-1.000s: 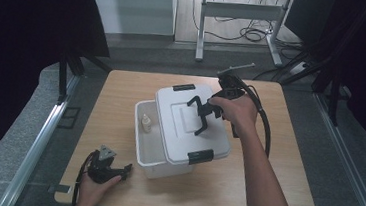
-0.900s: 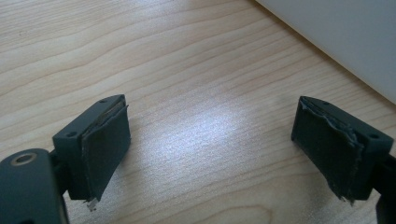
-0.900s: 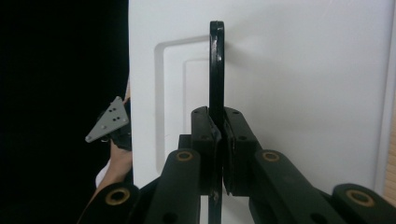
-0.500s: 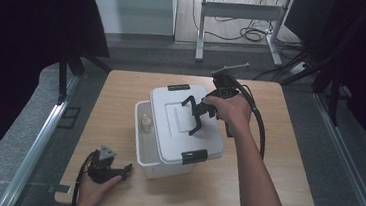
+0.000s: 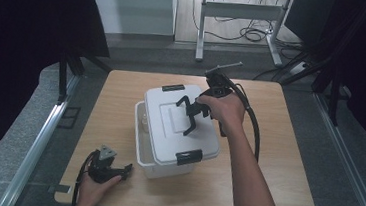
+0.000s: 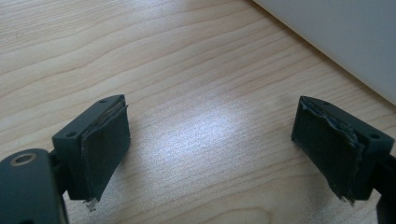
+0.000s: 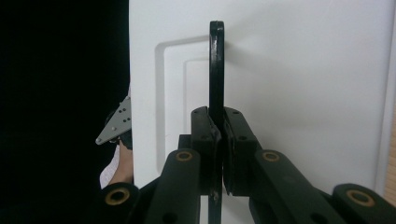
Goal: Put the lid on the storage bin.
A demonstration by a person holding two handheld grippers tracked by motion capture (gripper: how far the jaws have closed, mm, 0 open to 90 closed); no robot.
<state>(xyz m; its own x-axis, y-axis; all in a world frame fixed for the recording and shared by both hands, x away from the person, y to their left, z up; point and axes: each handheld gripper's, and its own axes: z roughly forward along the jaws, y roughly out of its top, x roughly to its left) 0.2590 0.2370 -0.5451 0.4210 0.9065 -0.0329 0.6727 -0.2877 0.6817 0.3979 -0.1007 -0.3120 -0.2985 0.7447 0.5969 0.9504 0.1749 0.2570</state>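
The right hand-held gripper [image 5: 190, 114] pinches the lid's black handle [image 7: 215, 70]; the left hand-held gripper [image 5: 115, 170] rests spread on the table [image 5: 276, 156].

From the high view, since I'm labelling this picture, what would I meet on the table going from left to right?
Left claw resting open on the wooden table → white storage box with its lid → right claw shut on the lid's black handle → right hand → black cable.
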